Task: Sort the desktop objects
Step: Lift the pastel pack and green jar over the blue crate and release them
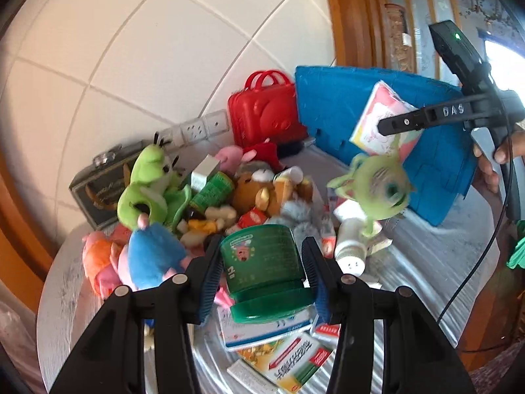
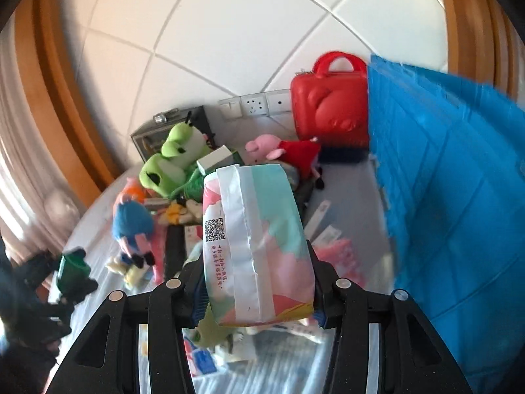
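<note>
**A:** Starting on the left: our left gripper [image 1: 262,279] has its jaws clamped on the green jar [image 1: 262,269], held lid-end toward us above the clutter of boxes and plush toys on the table [image 1: 65,282]. How do we carry it well?

**B:** We keep it level and lift clear before swinging. The jar is smooth and tapered, so we judge it could slip forward if we tilt it down. The medicine boxes [image 1: 282,354] lie right under it, so we rise first.

**A:** And on the right?

**B:** Our right gripper [image 2: 256,295] has its jaws pressed on the tissue pack [image 2: 252,243], held in the air near the blue crate [image 2: 443,197]. It is soft, so we squeeze only enough to hold it.

**A:** That green one-eyed plush [image 1: 377,190] looks blurred below the pack.

**B:** We cannot tell whether it hangs from anything. We would carry the pack over the crate wall before letting go, well apart from the red case [image 2: 331,111].
</note>
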